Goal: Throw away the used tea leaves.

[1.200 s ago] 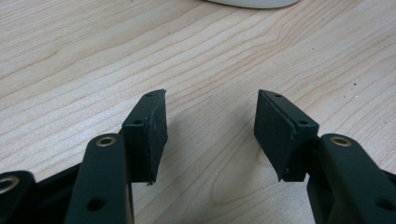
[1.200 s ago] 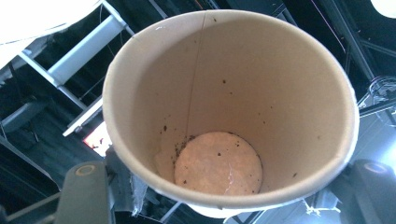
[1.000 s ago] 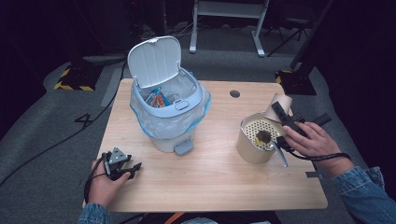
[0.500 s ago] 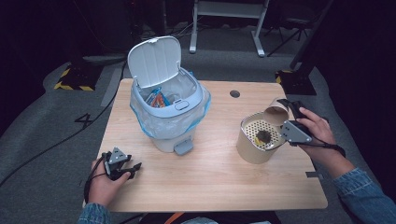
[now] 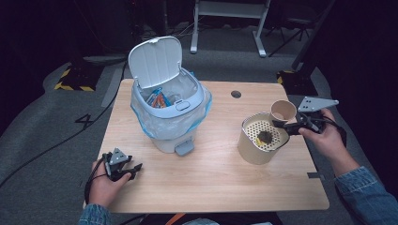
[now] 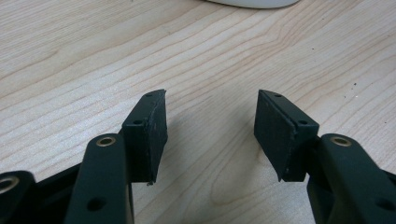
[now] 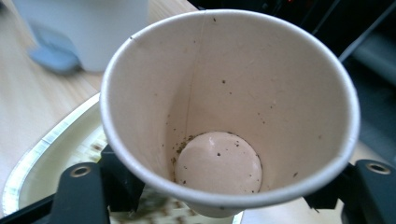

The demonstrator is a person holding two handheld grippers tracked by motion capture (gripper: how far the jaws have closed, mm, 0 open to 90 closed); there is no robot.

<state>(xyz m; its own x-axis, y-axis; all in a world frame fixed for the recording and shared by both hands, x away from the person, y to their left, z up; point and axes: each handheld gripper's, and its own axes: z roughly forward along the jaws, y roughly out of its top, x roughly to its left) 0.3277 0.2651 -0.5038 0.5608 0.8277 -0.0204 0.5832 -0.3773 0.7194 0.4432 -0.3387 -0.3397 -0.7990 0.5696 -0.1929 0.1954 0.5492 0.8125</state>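
Note:
My right gripper (image 5: pixel 280 124) is shut on a beige paper cup (image 5: pixel 283 110), held mouth up at the far right rim of a cream canister (image 5: pixel 253 152). In the right gripper view the cup (image 7: pixel 224 116) sits between the black jaws of the right gripper (image 7: pixel 219 198); it holds nothing but dark specks. The canister carries a perforated strainer with a dark clump (image 5: pixel 264 137). My left gripper (image 5: pixel 133 168) rests at the table's near left corner. Seen in its own view, the left gripper (image 6: pixel 210 126) is open with bare wood between its pads.
A white pedal bin (image 5: pixel 169 117) lined with a bag stands at the back left of the wooden table (image 5: pixel 211 187), its lid (image 5: pixel 155 61) up and wrappers inside. Its grey pedal (image 5: pixel 184 148) faces me. A round cable hole (image 5: pixel 236 93) lies behind the canister.
My right hand has swung right and up with the cup, which has come more upright beside the canister. The left hand has kept still.

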